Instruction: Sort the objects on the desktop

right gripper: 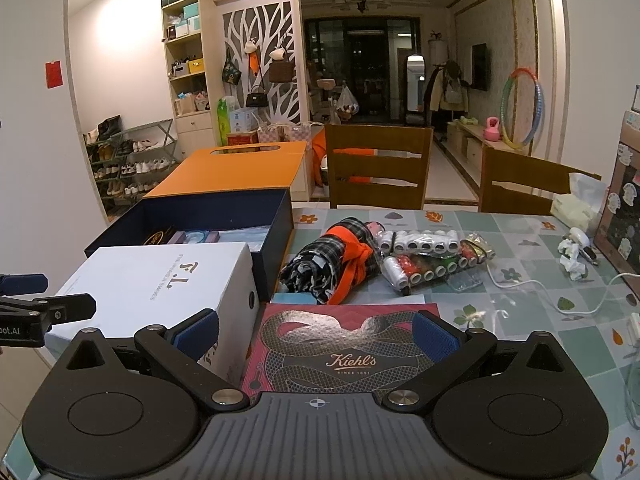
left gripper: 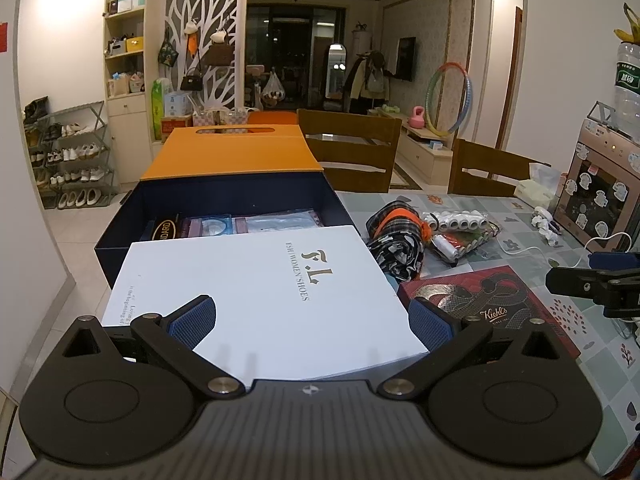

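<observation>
A white shoe box (left gripper: 264,292) (right gripper: 160,280) lies at the table's left, in front of a dark blue storage box (left gripper: 224,204) (right gripper: 208,216) with an orange lid flap. My left gripper (left gripper: 312,320) hovers open over the white box's near end. To the right lies a red Kiehl's box (left gripper: 488,304) (right gripper: 340,352); my right gripper (right gripper: 316,336) stands open above it with nothing between the pads. Behind it lie a plaid and orange cloth bundle (left gripper: 396,236) (right gripper: 336,264) and a bag of thread spools (left gripper: 460,228) (right gripper: 428,256).
A white cable (right gripper: 552,292) and a small white charger (right gripper: 572,252) lie at the right on the patterned tablecloth (right gripper: 520,240). A sticker-covered box (left gripper: 596,196) and a tissue pack (right gripper: 576,204) stand at the far right. Two wooden chairs (right gripper: 376,168) line the far edge.
</observation>
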The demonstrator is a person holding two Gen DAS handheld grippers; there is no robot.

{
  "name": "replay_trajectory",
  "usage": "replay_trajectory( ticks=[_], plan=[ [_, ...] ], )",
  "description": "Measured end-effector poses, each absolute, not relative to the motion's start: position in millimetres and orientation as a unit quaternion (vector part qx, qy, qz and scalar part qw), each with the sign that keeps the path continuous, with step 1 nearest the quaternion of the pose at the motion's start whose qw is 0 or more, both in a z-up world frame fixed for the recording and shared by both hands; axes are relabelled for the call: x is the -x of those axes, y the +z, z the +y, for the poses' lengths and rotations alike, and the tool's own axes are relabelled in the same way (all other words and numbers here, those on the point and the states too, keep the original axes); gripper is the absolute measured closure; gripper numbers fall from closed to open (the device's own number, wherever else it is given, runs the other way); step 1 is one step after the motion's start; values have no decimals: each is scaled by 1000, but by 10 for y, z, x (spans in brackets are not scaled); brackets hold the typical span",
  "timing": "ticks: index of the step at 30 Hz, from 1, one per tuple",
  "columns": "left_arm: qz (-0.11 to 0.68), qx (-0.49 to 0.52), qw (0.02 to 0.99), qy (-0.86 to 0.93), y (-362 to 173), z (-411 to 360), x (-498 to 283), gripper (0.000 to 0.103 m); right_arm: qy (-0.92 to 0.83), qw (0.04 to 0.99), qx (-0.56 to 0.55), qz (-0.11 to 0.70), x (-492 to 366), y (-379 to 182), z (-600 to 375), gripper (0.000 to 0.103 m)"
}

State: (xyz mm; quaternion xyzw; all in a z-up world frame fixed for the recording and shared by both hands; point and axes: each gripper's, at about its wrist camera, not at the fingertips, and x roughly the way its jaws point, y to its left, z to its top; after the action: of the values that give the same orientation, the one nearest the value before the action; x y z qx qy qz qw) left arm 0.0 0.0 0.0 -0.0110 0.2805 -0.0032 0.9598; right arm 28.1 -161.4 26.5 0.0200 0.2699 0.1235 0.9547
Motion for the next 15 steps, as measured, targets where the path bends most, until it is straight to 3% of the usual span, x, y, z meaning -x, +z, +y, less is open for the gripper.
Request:
replay_trajectory(
  ticks=[15],
  plan=[
    [281,11,960,-8,4,-33,-14,0,118,954,-17,276,-297,246,-1646,0]
  ],
)
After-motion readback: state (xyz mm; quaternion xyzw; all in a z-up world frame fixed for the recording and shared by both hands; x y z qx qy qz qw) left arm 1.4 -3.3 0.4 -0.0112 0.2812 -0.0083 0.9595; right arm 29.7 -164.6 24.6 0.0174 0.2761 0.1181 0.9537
